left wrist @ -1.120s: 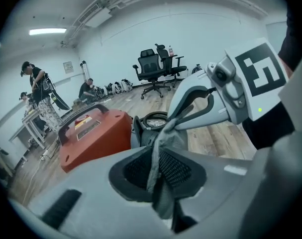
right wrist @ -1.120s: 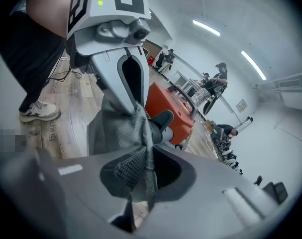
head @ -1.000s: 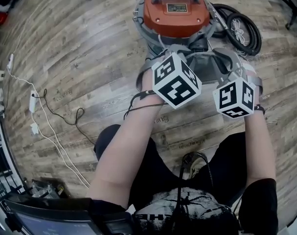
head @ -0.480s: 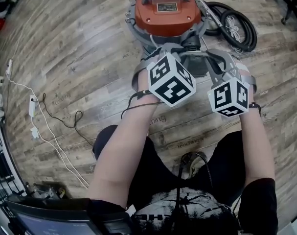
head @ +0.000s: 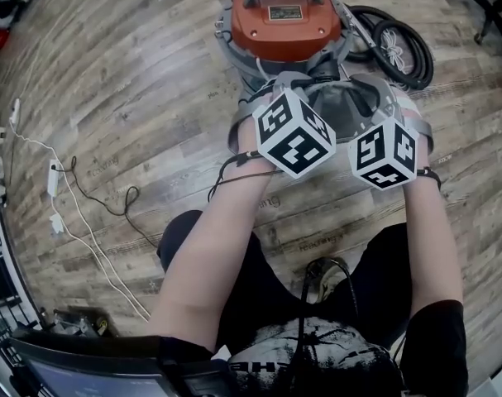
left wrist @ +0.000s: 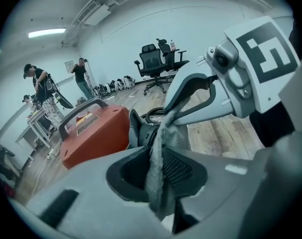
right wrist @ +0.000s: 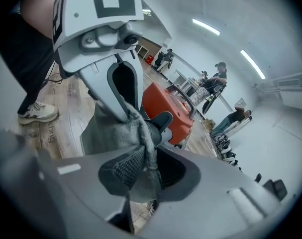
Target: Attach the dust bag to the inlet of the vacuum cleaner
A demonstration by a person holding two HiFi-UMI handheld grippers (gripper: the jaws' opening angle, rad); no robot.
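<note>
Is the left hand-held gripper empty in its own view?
No, grey dust bag fabric is pinched between the jaws of the left hand-held gripper, which have just been opening slightly.

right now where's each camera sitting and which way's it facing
head view: on the person's head, looking steeply down at the vacuum cleaner and floor; both forearms show.
left gripper view: on the left gripper, along its jaws, just opening, dust bag pinched between.
right gripper view: on the right gripper, likewise, jaws just opening on the dust bag; a shoe shows.
shared: both gripper views show bag, vacuum cleaner, opposite gripper.
</note>
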